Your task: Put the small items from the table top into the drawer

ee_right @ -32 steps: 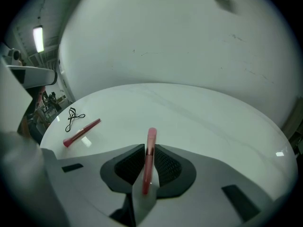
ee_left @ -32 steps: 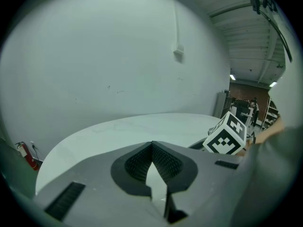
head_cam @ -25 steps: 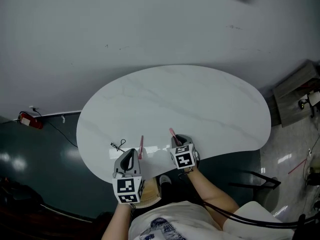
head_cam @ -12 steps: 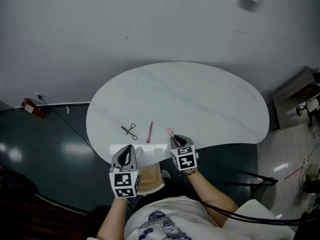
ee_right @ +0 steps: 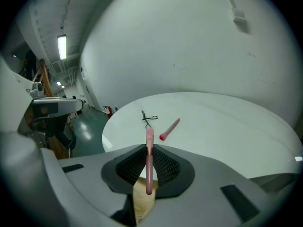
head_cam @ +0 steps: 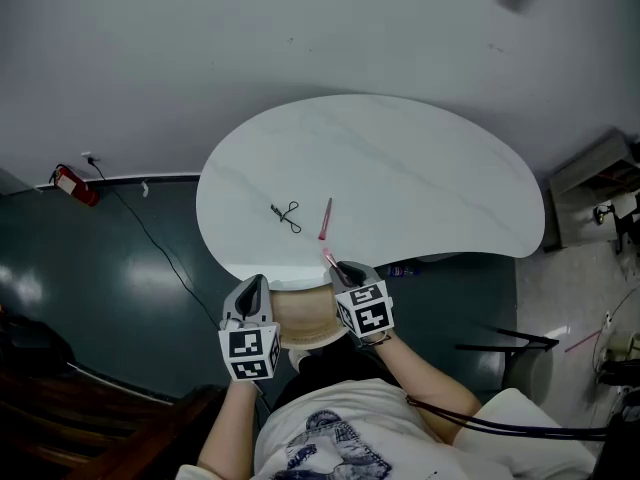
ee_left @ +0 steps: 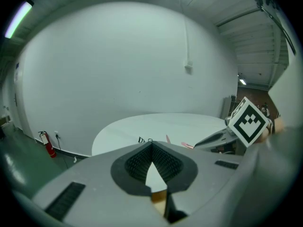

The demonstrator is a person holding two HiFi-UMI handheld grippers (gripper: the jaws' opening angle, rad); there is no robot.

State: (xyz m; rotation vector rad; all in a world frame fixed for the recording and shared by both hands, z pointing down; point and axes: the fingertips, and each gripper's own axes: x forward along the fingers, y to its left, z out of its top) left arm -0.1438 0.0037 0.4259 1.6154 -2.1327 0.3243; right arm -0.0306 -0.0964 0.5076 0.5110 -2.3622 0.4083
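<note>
A thin pink stick [ee_right: 149,169] is pinched between the pads of your right gripper [head_cam: 338,270] and pokes out past its tips. Just below that gripper is the open wooden drawer [head_cam: 300,315]. Your left gripper [head_cam: 254,288] is at the drawer's other side, its jaws pressed together with nothing seen between them. Ahead of both grippers, on the white table [head_cam: 420,178], a second pink stick [head_cam: 325,219] lies just beside a black wire tool [head_cam: 288,215], which is nearer your left gripper.
</note>
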